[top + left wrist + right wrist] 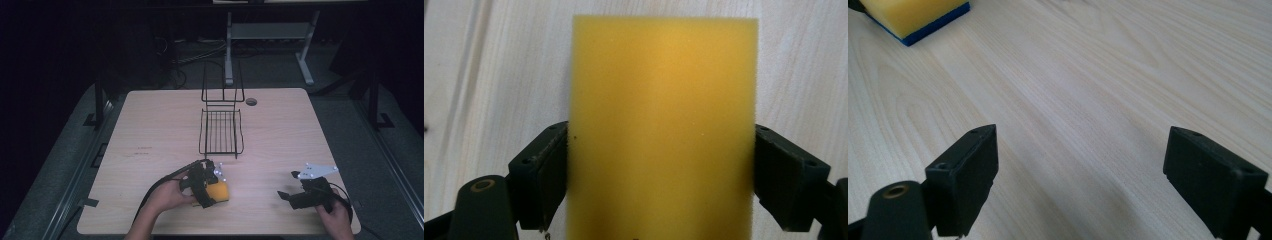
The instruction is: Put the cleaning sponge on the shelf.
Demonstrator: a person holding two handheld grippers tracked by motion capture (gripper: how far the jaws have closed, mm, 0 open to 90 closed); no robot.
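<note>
I'm clamping the left gripper (pixel 659 175) on the sponge (pixel 663 125), low over the table (pixel 150 130) near its front edge. The right gripper (pixel 1080 175) is idling, jaws wide apart, holding nothing. Next, probably lifting toward the wire rack (pixel 221 131).

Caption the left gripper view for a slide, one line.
Left gripper fingers close on a yellow sponge above the wooden table.

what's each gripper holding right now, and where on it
The left gripper has its fingers on the long side edges of the yellow sponge. The right gripper holds nothing.
</note>
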